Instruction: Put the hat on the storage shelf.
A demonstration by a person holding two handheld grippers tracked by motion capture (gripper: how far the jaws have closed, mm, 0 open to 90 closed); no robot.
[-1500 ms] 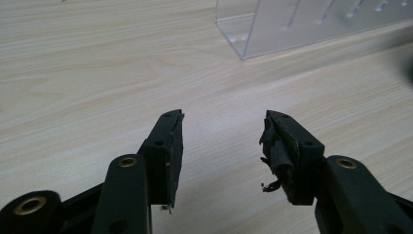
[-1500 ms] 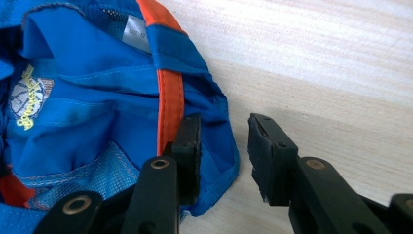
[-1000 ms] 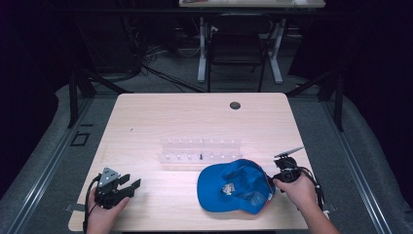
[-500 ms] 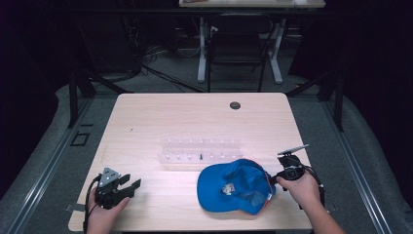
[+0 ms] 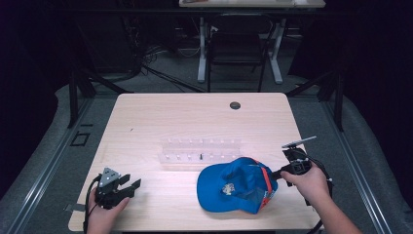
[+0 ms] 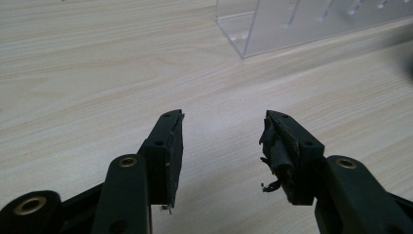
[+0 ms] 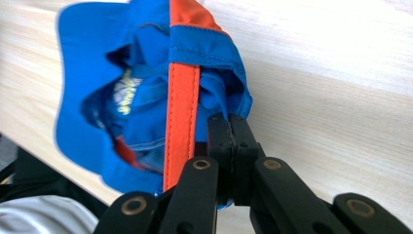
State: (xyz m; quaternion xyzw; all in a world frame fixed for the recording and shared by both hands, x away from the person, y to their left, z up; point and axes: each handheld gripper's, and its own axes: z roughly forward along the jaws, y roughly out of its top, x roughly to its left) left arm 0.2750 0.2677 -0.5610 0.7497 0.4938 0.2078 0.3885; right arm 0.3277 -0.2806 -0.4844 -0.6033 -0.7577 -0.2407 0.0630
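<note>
Blue cap (image 5: 237, 185), upside down near the table's (image 5: 160, 117) front edge toward its right corner: soft, light fabric that likely sags, best pinched at a seam or rim. Right gripper (image 7: 229, 127) is clenched on its rear edge beside the orange strap (image 7: 181, 107). Left gripper (image 6: 221, 146) rests released near the front-left corner, with a clear rack (image 5: 199, 151) mid-table.

High view: the table (image 5: 146, 122) occupies the middle of the frame. A clear rack (image 5: 199, 151) lies at centre. The cap (image 5: 236, 185) sits lower right of centre, just below the rack. The right gripper (image 5: 277, 173) meets the cap's right edge. The left gripper (image 5: 131, 185) rests at lower left, well apart. A round grommet (image 5: 235, 105) lies above centre; a chair (image 5: 238, 48) stands beyond, at top.
</note>
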